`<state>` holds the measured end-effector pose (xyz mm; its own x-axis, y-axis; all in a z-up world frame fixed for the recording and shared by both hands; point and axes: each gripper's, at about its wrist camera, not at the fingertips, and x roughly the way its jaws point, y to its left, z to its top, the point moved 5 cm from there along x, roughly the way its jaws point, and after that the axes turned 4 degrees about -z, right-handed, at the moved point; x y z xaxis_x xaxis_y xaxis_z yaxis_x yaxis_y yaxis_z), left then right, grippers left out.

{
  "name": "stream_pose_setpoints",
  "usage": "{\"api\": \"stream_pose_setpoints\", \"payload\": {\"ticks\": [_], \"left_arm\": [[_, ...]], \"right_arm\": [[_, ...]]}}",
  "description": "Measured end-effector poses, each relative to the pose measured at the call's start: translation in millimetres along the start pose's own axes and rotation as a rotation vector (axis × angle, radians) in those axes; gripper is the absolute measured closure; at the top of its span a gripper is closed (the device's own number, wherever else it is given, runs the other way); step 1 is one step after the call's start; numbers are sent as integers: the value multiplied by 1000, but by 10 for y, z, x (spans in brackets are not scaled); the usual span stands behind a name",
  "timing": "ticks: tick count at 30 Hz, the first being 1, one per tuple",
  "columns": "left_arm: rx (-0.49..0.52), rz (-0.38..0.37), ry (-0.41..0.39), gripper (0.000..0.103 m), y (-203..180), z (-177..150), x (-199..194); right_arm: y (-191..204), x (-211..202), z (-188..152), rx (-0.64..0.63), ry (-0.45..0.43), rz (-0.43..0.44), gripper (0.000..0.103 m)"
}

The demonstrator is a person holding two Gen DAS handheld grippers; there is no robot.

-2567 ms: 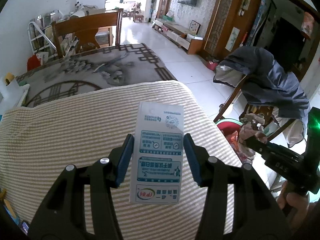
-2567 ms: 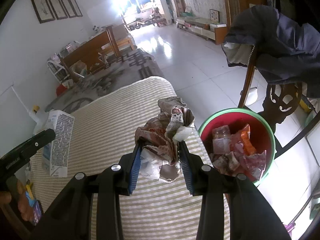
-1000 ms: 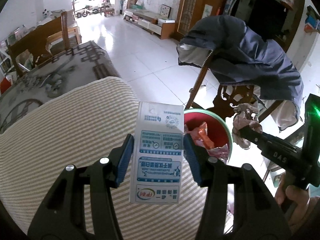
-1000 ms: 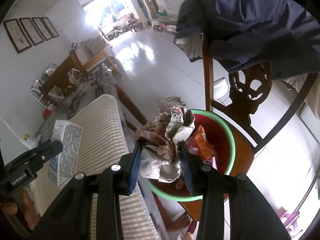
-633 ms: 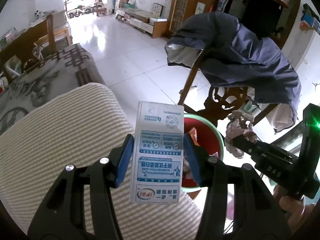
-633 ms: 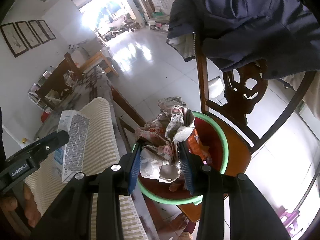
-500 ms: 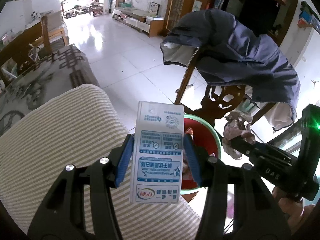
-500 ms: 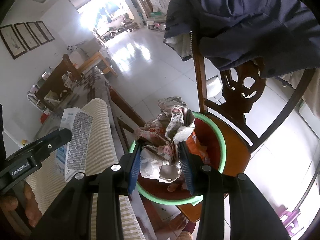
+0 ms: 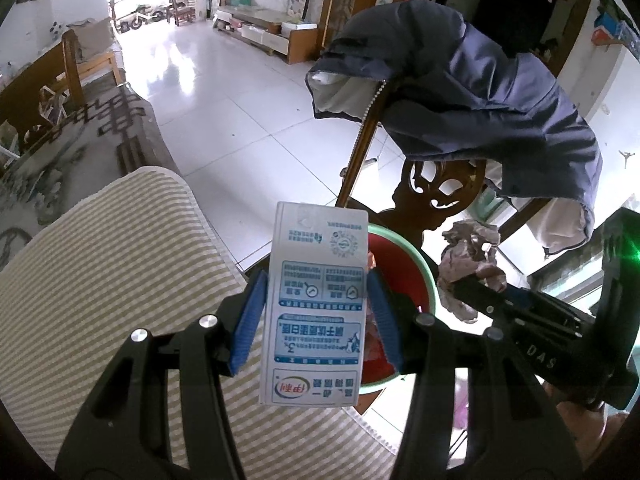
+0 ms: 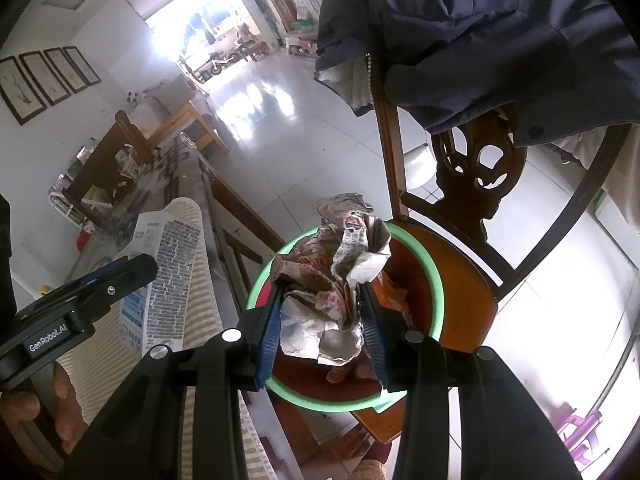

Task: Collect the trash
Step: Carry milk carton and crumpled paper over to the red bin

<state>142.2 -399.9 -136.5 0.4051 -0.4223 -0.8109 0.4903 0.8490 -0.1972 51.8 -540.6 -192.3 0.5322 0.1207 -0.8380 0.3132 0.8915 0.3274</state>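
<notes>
Green-rimmed red basin [image 10: 434, 280]: rests on the seat of the wooden chair [image 10: 480, 184]; holds orange and pink wrappers.
Left tool [image 9: 316, 312]: blue pads closed against both sides of the milk carton [image 9: 316, 300], which is held upright with its print upside down.
Carton position: beyond the right edge of the striped table [image 9: 100, 280], its far end in front of the basin's left rim [image 9: 404, 248]. 2.6 s ago it was fully over the striped cloth.
Right tool [image 10: 322, 320]: clamped on the crumpled paper wad [image 10: 336, 276], which bulges out past the tips.
Wad position: directly over the basin interior. 2.6 s ago it was over the table edge with the basin to its right.
Change over last 0.5 s: both tools slightly nearer the basin; grips unchanged.
Navy jacket [image 9: 480, 92]: draped over the chair back, far of the basin.
</notes>
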Motion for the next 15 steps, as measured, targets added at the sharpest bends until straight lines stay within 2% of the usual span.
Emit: {"api": "stream_pose_setpoints", "payload": {"ticks": [15], "left_arm": [[13, -24, 36, 54, -41, 63, 215]], "right_arm": [[-17, 114, 35, 10, 14, -10, 64]]}}
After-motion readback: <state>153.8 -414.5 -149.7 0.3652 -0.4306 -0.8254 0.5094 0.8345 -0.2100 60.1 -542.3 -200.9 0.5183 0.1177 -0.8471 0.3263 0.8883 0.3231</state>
